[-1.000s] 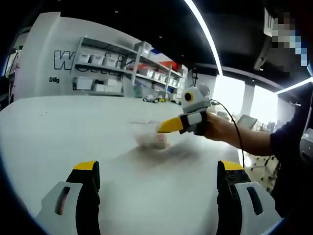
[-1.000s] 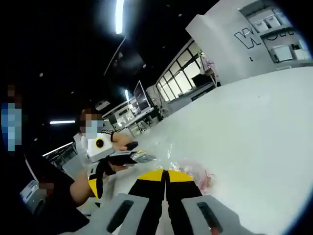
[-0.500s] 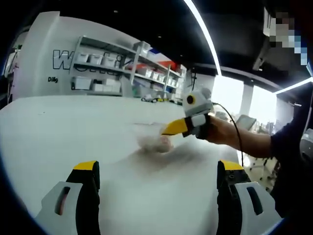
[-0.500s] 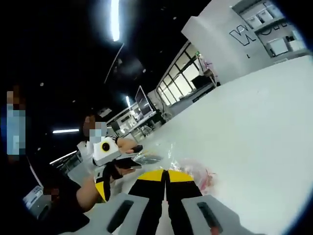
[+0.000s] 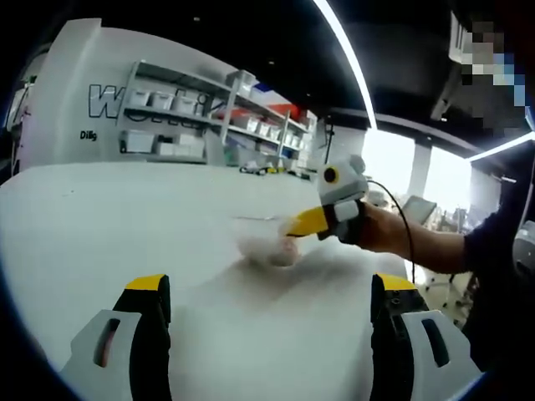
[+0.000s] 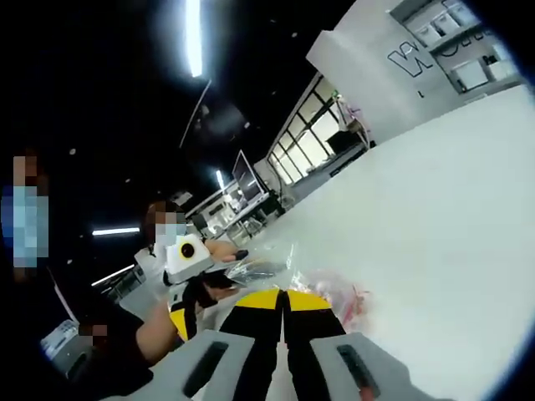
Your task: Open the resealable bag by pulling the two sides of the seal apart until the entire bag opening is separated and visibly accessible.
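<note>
Right gripper [image 5: 294, 225] clamped on resealable bag [image 5: 266, 247] edge, anchoring one seal side; my left gripper [image 5: 272, 288] gapes wide, empty, over table [image 5: 100, 209].

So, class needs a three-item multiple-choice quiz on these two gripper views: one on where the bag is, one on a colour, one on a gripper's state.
1. Where is the resealable bag?
A. On the white table
B. On a shelf
C. On the floor

2. What colour are the tips of the left gripper?
A. Red
B. Yellow
C. Green

3. How do the jaws of the right gripper stand?
A. Wide open
B. Closed together at the bag
C. Removed

Answers:
1 A, the bag rests on the tabletop in the left gripper view.
2 B, both tips are yellow.
3 B, the tips meet at the bag's edge in the right gripper view.
</note>
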`<move>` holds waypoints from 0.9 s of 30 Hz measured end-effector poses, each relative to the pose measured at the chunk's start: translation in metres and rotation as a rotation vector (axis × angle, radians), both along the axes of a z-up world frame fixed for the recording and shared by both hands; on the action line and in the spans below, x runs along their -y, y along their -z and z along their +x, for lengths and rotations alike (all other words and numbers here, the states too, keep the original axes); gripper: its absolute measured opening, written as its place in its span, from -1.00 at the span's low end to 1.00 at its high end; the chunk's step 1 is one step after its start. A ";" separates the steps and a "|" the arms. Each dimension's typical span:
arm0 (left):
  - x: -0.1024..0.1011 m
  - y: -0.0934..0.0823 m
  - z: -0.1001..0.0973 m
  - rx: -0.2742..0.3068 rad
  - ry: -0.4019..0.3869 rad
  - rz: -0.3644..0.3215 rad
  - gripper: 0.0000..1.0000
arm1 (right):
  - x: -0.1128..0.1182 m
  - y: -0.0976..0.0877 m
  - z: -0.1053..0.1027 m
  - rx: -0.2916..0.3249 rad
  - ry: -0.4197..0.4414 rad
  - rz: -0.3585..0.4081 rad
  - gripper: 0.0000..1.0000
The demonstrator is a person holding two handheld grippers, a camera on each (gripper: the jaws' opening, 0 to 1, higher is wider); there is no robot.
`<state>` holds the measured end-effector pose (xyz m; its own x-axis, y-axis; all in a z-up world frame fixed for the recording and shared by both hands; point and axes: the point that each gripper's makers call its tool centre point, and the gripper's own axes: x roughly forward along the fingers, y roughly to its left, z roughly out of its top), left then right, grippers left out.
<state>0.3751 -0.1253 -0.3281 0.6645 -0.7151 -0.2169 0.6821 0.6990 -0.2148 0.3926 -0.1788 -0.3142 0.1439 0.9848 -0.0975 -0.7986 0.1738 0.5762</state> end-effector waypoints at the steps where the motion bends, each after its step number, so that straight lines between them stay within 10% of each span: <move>1: 0.000 0.000 0.000 0.000 0.000 0.001 0.98 | 0.000 0.000 -0.001 0.000 -0.002 0.001 -1.00; 27: 0.007 -0.001 0.003 0.013 0.007 -0.003 0.80 | -0.002 -0.002 0.002 -0.032 -0.007 0.035 -1.00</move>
<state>0.3781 -0.1319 -0.3271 0.6622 -0.7205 -0.2059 0.6899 0.6935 -0.2076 0.3945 -0.1766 -0.3122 0.1348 0.9886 -0.0673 -0.7809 0.1478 0.6069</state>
